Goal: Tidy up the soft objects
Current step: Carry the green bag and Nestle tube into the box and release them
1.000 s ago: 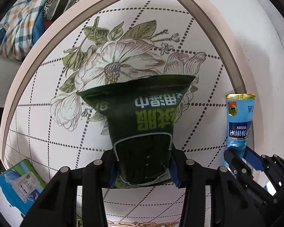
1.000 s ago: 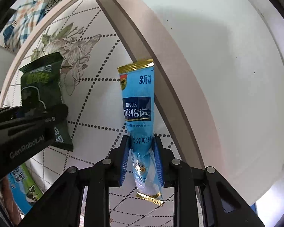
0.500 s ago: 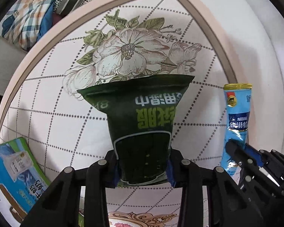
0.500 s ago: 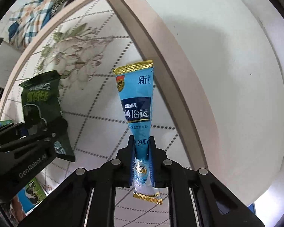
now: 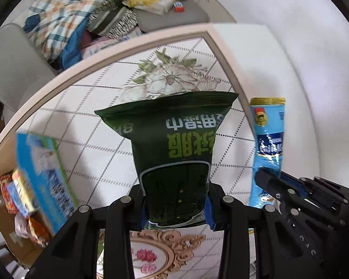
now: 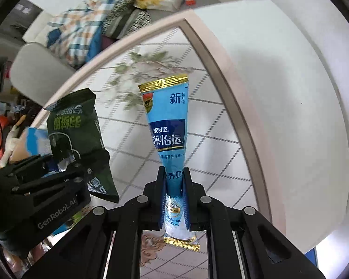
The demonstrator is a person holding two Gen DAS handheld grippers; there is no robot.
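My left gripper [image 5: 175, 205] is shut on a dark green snack bag [image 5: 172, 144] and holds it upright above the flowered table [image 5: 100, 107]. My right gripper [image 6: 175, 190] is shut on a blue Nestle sachet [image 6: 168, 121] with gold ends, pinched near its lower end and held upright. In the left wrist view the sachet [image 5: 268, 137] and the right gripper [image 5: 297, 197] are just to the right. In the right wrist view the green bag [image 6: 75, 127] and the left gripper [image 6: 46, 186] are to the left.
A blue and green box [image 5: 44, 176] stands at the left over a cardboard box [image 5: 18, 211] of colourful packets. A sofa [image 5: 151, 16] with a plaid blanket [image 5: 58, 21] and cushions lies beyond the table. A white surface [image 6: 279, 93] lies to the right.
Both grippers have lifted and tilted up with their packs, so the sofa has come into view. The blue and green box looms closer at the left.
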